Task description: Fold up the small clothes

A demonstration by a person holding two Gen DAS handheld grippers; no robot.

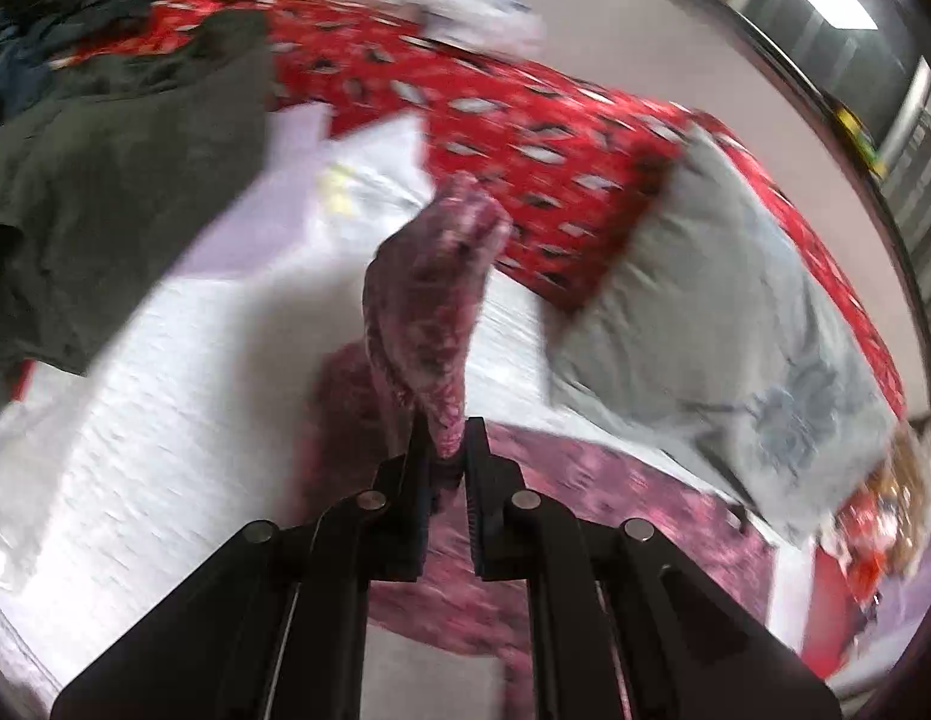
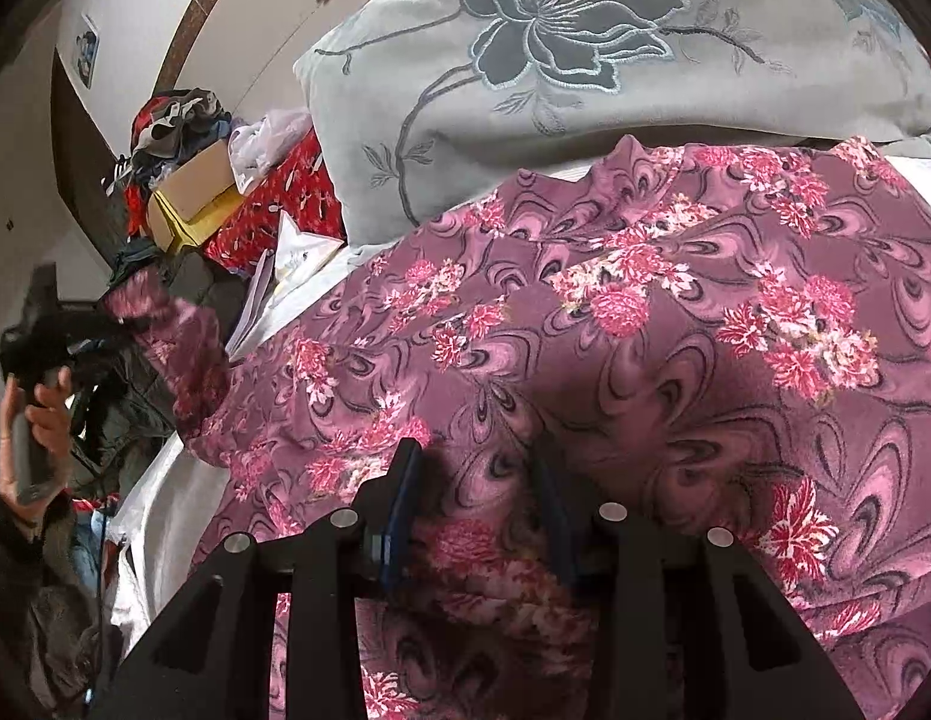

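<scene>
The bed (image 1: 165,372), under a white sheet and a red patterned cover (image 1: 525,120), carries everything. A grey flowered pillow (image 2: 585,90) lies at its far side, touching the pink floral garment (image 2: 645,330) spread in front of it. A dark green garment (image 1: 117,180) lies well apart, beside a pile of clothes. The left claw (image 1: 447,450) is pressed together on a bunched edge of the floral garment, lifted off the sheet — blurred. The right claw (image 2: 477,480) stands part spread, its fingers down on the cloth — whether it grips, I cannot tell.
</scene>
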